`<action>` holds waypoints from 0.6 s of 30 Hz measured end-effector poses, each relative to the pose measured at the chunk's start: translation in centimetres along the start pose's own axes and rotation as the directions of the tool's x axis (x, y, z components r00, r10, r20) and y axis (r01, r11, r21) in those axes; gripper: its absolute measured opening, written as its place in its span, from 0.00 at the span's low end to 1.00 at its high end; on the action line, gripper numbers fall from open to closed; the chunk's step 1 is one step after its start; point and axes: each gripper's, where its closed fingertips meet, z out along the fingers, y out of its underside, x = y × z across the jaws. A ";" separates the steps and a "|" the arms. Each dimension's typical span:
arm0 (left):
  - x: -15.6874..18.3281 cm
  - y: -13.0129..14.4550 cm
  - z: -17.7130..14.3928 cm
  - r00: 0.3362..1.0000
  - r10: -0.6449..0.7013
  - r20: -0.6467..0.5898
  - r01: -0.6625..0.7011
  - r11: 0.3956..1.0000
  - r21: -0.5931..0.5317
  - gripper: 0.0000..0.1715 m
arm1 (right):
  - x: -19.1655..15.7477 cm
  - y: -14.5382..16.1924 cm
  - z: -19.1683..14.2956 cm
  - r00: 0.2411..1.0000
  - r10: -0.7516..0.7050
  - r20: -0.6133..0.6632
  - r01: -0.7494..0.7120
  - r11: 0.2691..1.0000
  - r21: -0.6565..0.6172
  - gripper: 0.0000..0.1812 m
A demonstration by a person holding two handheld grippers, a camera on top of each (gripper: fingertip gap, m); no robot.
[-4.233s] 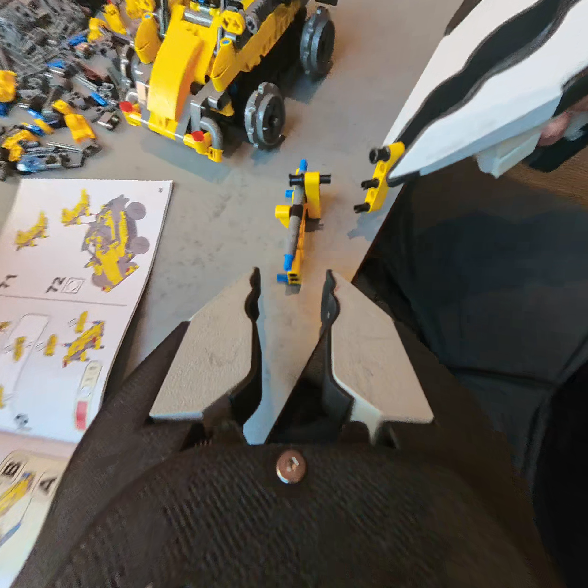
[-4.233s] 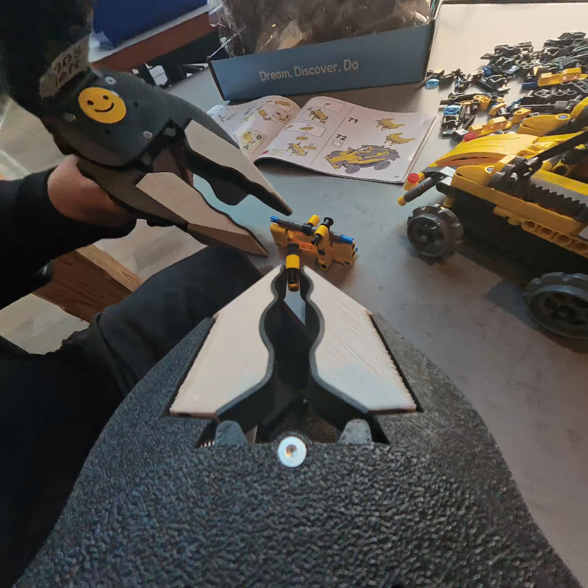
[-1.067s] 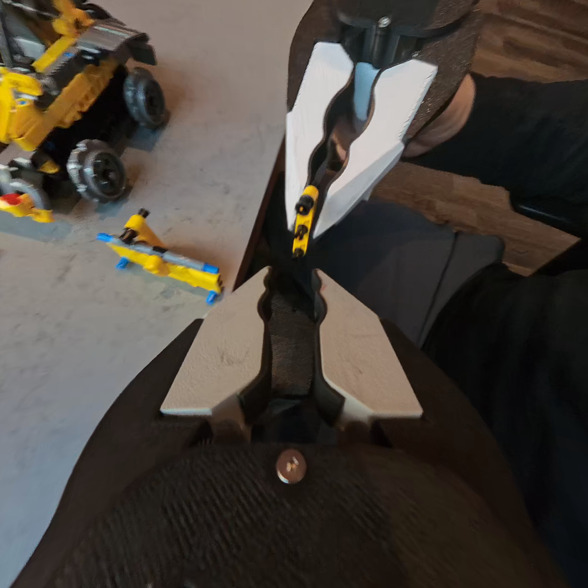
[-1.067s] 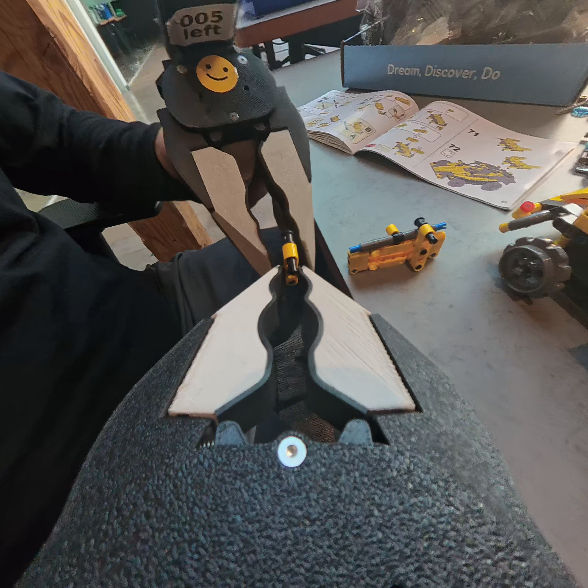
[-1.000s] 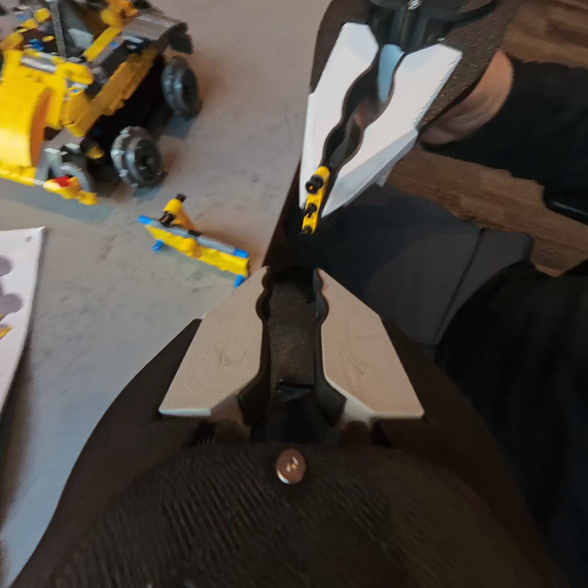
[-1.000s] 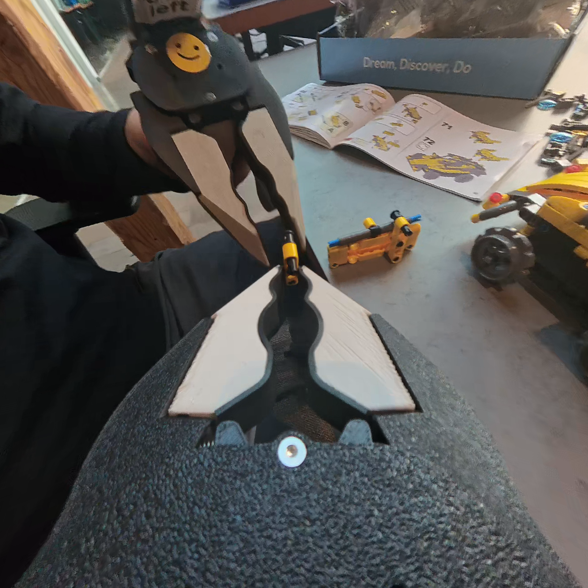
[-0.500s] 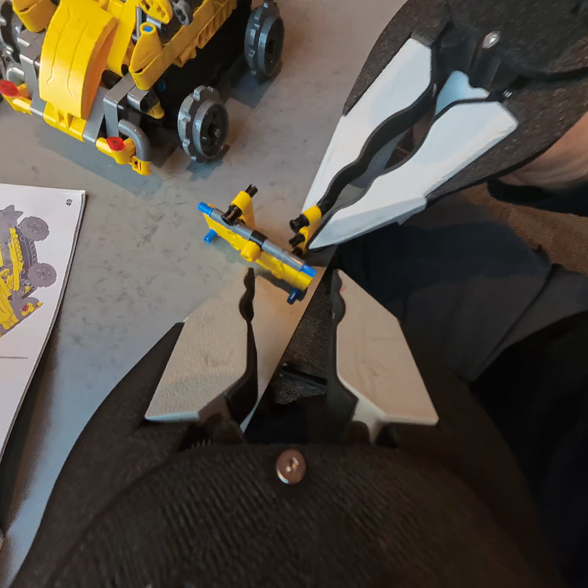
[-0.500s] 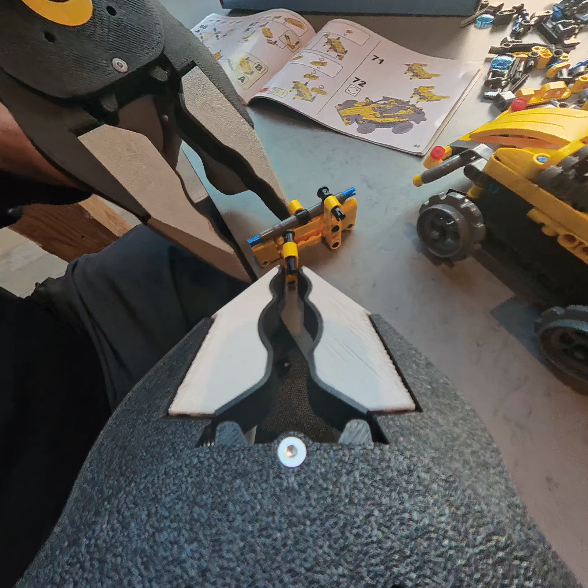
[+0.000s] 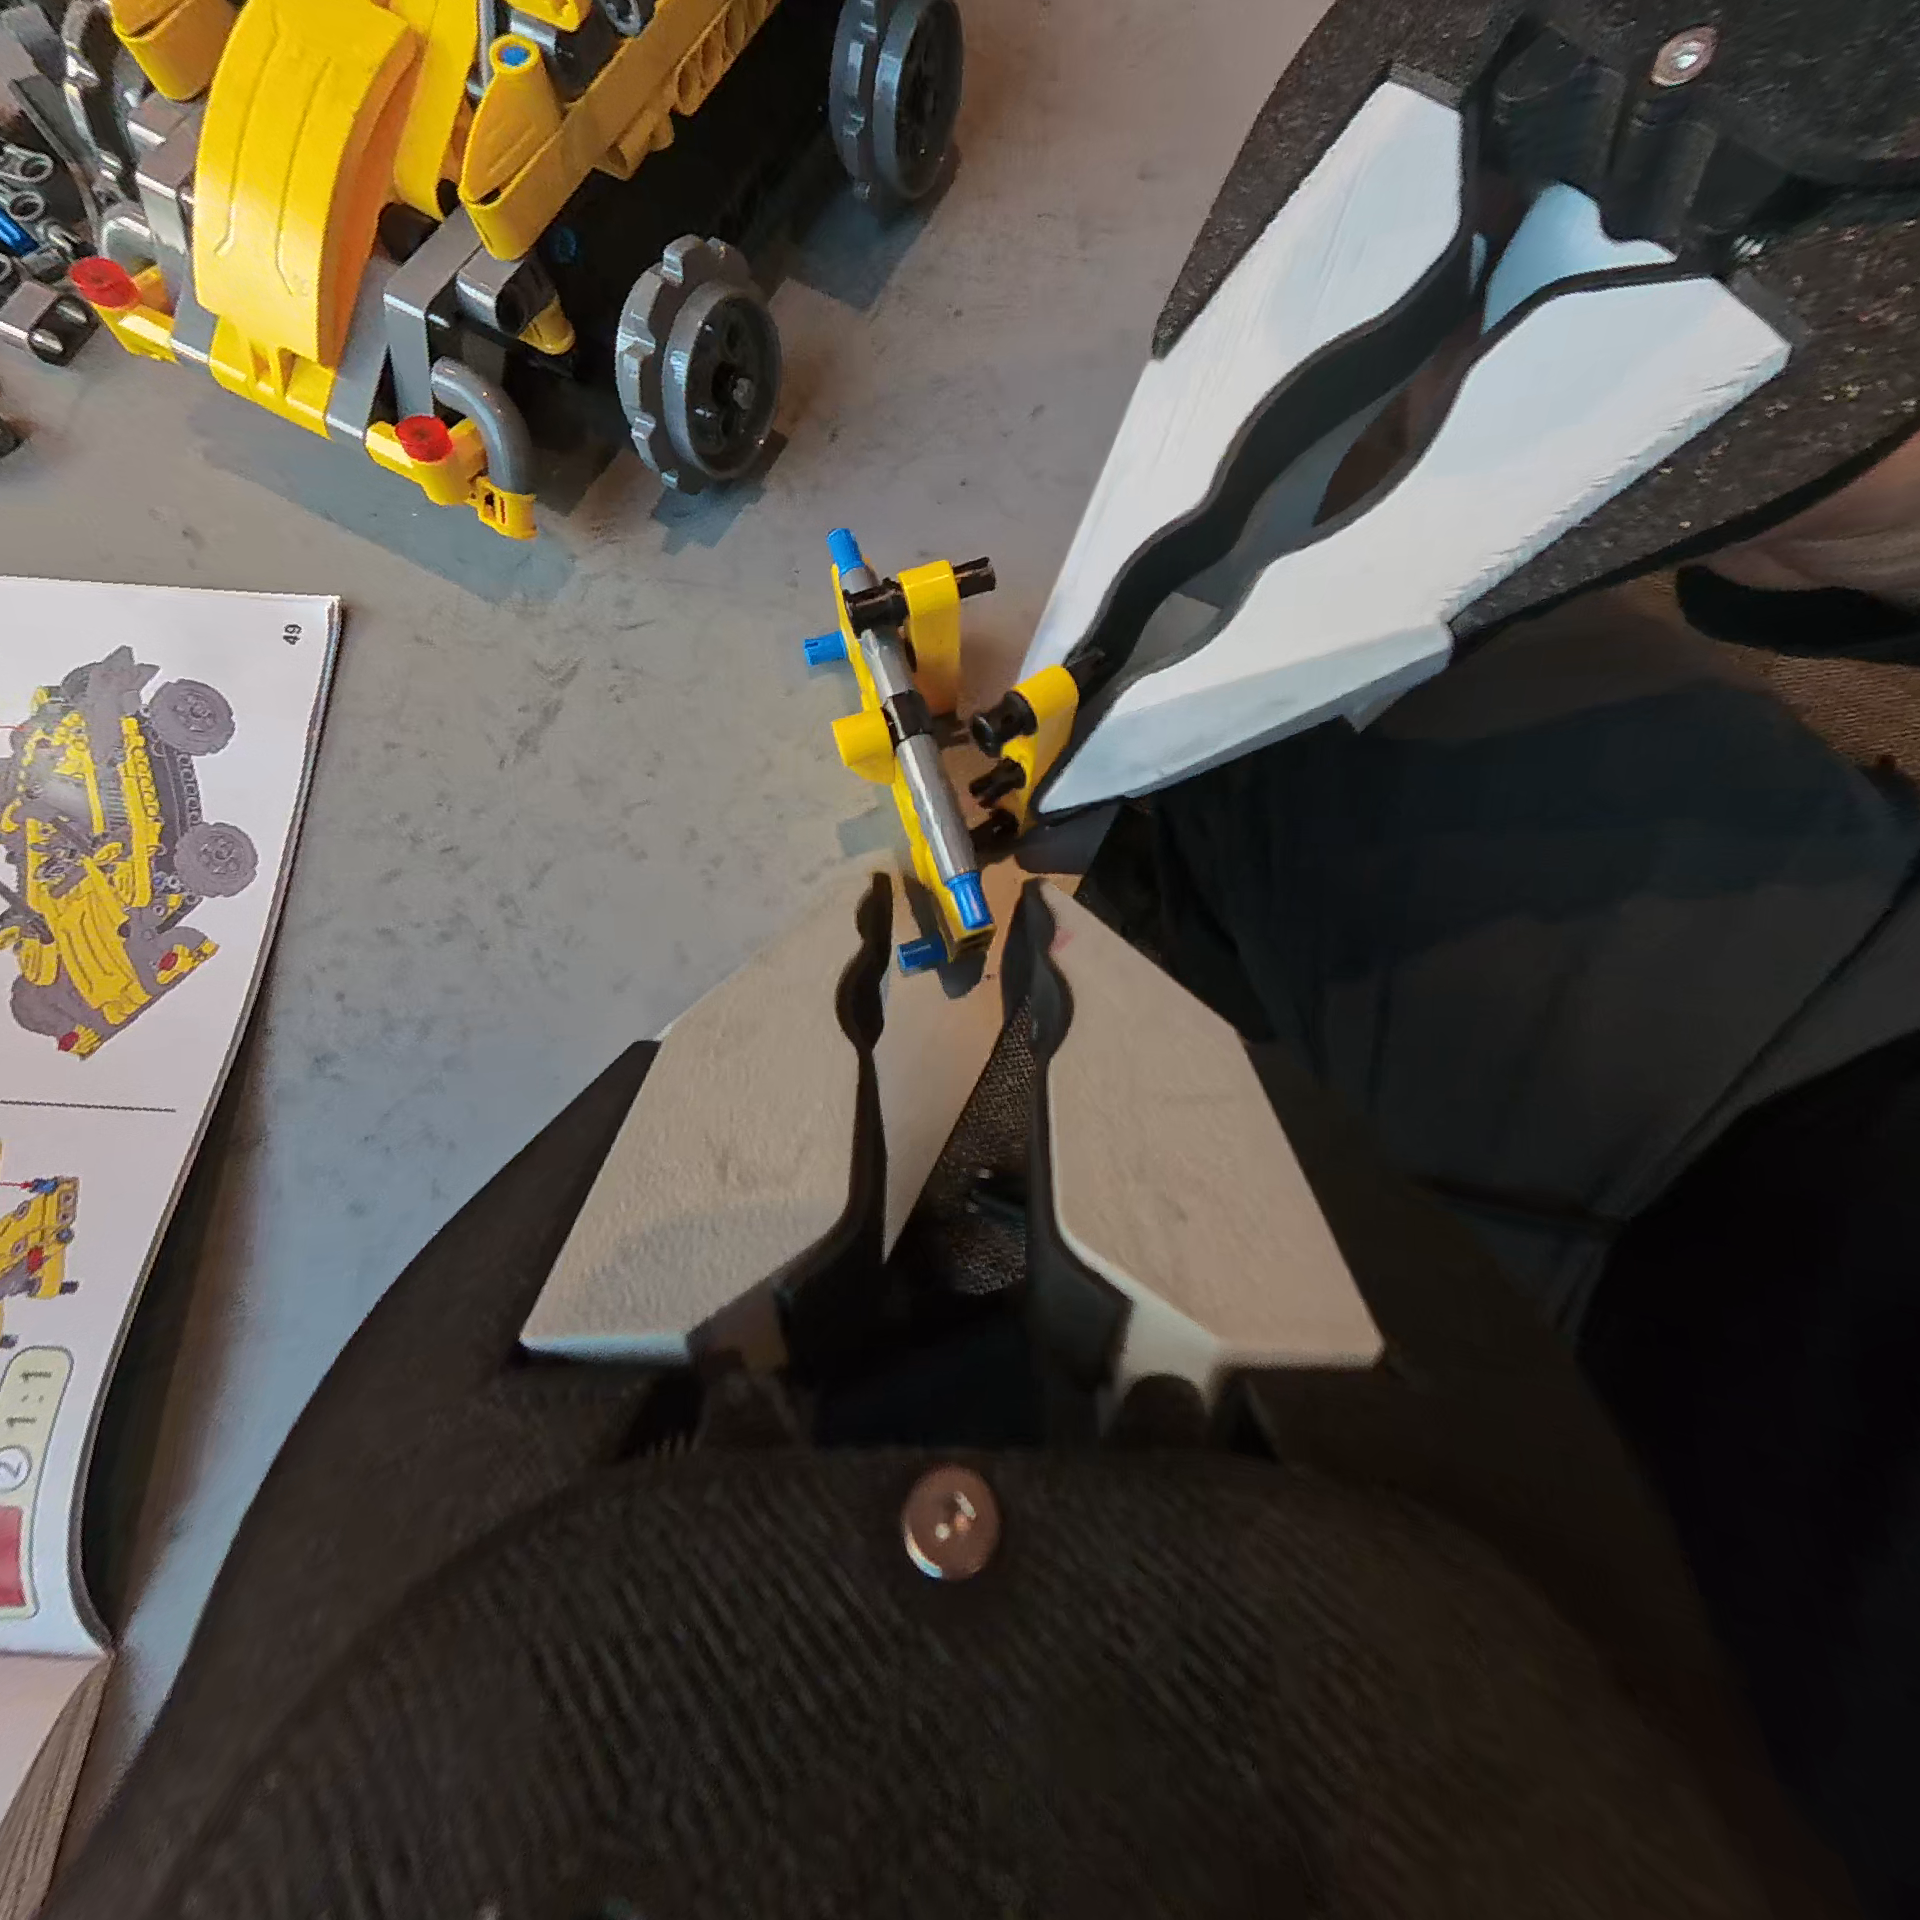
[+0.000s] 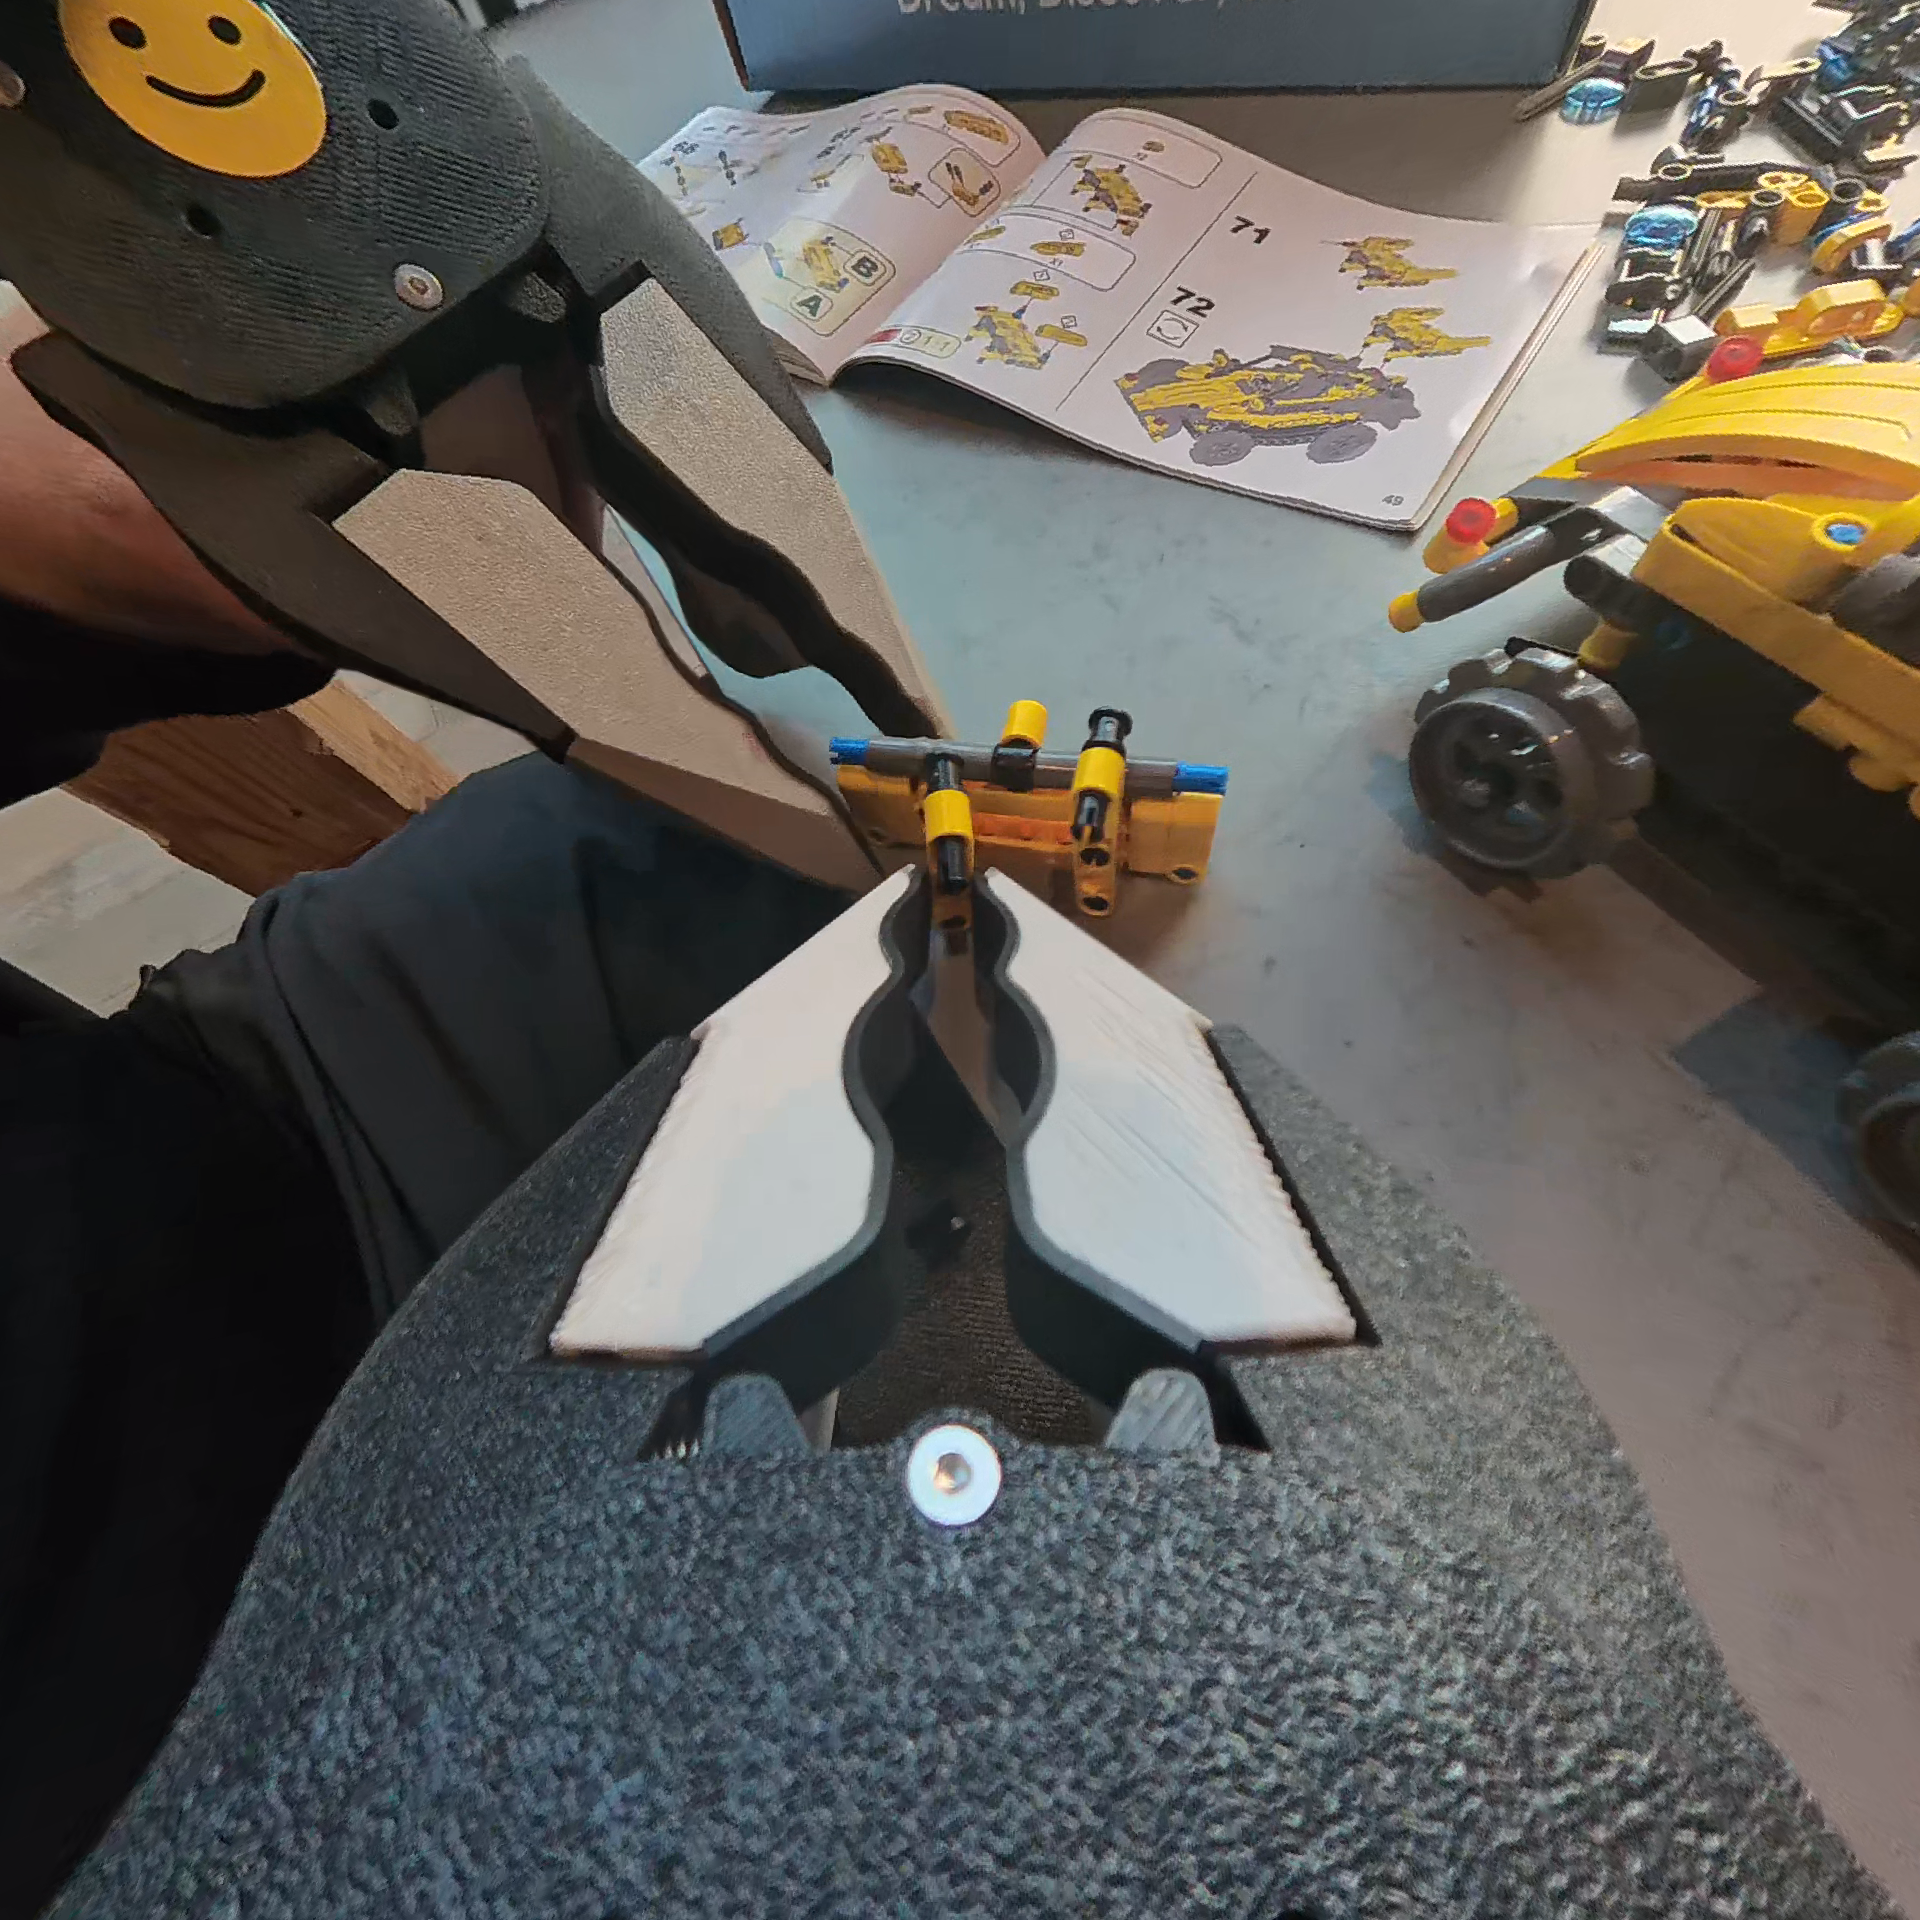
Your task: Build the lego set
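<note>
While the right gripper (image 10: pixel 948 883) pinches a small yellow beam with black pins (image 10: pixel 948 831) between its fingertips, its fingers are pressed onto the part and the pins point toward the small yellow sub-assembly (image 10: pixel 1039 810), seemingly so that they line up with its holes. That sub-assembly, a yellow frame carrying a grey axle with blue ends, lies flat on the grey table (image 10: pixel 1351 1091) close to the near edge, just beside the held beam; whether the pins touch it cannot be told. The left gripper (image 9: pixel 951 904) hovers over one end of the same sub-assembly (image 9: pixel 914 748), fingers spread and holding nothing, its tips on either side of the blue-tipped end, perhaps to steady it. Farther in from the near edge stands a large yellow and black vehicle model (image 9: pixel 436 229) on grey wheels. An open instruction booklet (image 10: pixel 1143 291) lies toward the far edge, before a blue box (image 10: pixel 1143 42). Loose parts (image 10: pixel 1766 208) are heaped at the far right corner.
</note>
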 end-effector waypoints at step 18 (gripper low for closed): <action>-0.4 0.0 0.1 0.999 0.004 0.049 -0.005 1.000 0.018 0.04 | 0.1 -0.4 0.5 0.992 0.028 -0.120 -0.019 0.997 0.075 0.04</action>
